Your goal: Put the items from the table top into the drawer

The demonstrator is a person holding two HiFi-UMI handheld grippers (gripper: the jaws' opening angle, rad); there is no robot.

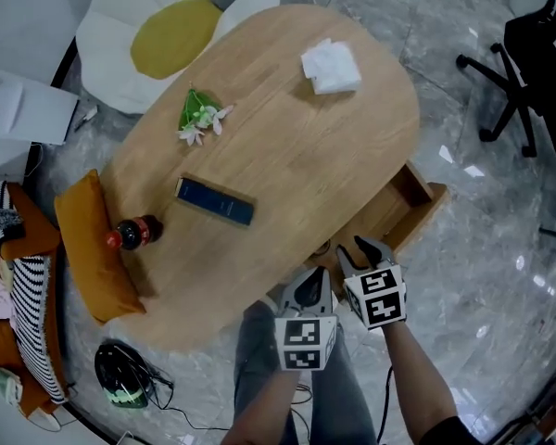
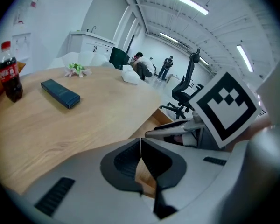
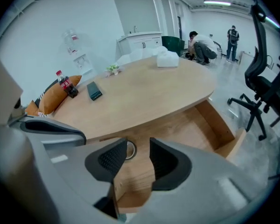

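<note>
a: what's on top right now?

b: i count four things on the oval light-wood table [image 1: 296, 156]. a small plastic bottle of dark cola with a red cap and red label [image 1: 134, 233] stands upright at the table's left end, as the head view shows it. a long, flat dark blue box [image 1: 214, 201] lies on its broad face toward the middle of the table, near the bottle but apart from it. a sprig of green leaves with small white flowers [image 1: 201, 119] lies by the table's far left edge. a crumpled white tissue wad [image 1: 331, 67] sits at the table's far end.

a: and the drawer?

b: the open wooden drawer [image 1: 417, 197] is pulled out from under the table's right side. a small round ring [image 3: 130, 149] shows inside it, close under the table's edge. i can't tell what it is.

a: your grippers?

b: my left gripper [image 2: 141, 143] has its fingers pressed together with nothing in them, and it hangs over the table's near edge. my right gripper [image 1: 361, 251] has its fingers parted by a moderate gap and holds nothing, just off the table's near edge and above the drawer. neither touches any item.
</note>
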